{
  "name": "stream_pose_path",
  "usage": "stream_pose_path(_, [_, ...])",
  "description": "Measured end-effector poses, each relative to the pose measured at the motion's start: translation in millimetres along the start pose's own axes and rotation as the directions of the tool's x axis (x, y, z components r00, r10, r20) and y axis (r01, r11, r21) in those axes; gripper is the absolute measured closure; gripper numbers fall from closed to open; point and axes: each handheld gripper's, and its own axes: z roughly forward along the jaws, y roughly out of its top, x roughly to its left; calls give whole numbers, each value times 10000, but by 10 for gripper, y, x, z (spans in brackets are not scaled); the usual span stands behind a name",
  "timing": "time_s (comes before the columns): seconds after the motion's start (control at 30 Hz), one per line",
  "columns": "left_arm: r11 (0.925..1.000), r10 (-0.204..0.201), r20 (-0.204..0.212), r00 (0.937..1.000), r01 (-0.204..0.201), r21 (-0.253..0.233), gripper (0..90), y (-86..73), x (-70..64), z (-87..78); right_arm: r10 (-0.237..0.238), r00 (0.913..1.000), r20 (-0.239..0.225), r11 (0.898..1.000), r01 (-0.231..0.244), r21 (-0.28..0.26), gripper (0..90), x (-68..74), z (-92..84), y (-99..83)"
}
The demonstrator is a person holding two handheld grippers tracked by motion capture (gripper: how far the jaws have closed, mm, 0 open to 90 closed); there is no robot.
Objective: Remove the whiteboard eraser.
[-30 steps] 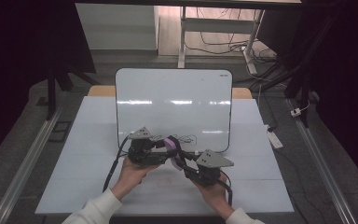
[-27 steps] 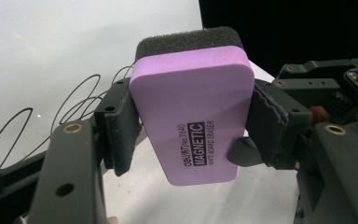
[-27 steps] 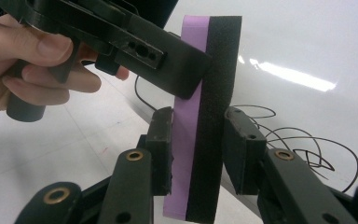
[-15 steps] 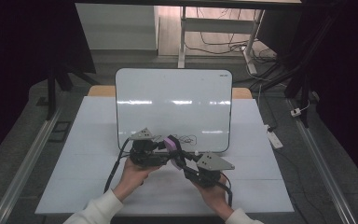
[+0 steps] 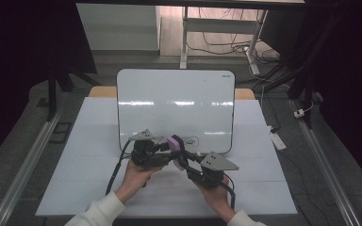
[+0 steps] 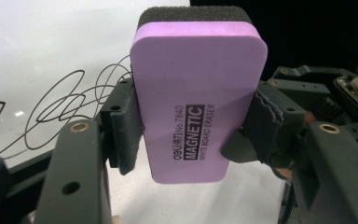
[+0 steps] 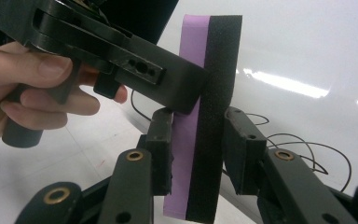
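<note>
A purple whiteboard eraser (image 5: 175,144) with a black foam back is held up just above the table's front, in front of the whiteboard (image 5: 174,101). My left gripper (image 5: 166,151) is shut on its two long edges (image 6: 198,93), label facing the camera. My right gripper (image 5: 187,162) comes in from the right. In the right gripper view its pads (image 7: 162,154) press the eraser (image 7: 205,116) on its purple face and foam back. The left gripper (image 7: 121,60) crosses above there, held by a hand.
The whiteboard lies on a white table (image 5: 85,155) and carries a thin black scribble (image 5: 194,140) near its front edge, also visible as scribble (image 6: 60,102) behind the eraser. Metal rails (image 5: 23,174) run along both table sides. Cables trail from each gripper.
Almost nothing differs. Both hands and the eraser stay in the same spot between the two grippers, with only a slight drift.
</note>
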Motion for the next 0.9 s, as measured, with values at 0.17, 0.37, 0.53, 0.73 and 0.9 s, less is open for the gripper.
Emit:
stream_pose_path(0.17, [9998,14,-72,10000,-16,-175,407,-10,-7,7,32,10000,70,10000,-31,-44,654,12,4,-2])
stream_pose_path(0.37, [9997,-48,-107,9999,46,-234,406,-25,0,32,454,9990,-57,9990,-454,-48,655,-11,11,-15])
stream_pose_path(0.53, [9995,-68,-64,10000,66,-314,406,-28,10,44,674,9976,-171,9977,-675,-64,655,-28,12,-18])
stream_pose_path(0.73, [9994,-22,-108,9999,18,-348,410,-31,-3,46,691,9974,-177,9976,-693,-56,656,-36,7,-19])
stream_pose_path(0.9, [9996,6,-213,9998,-12,-273,414,-37,-5,55,742,9970,-214,9972,-743,-3,655,-44,17,-34])
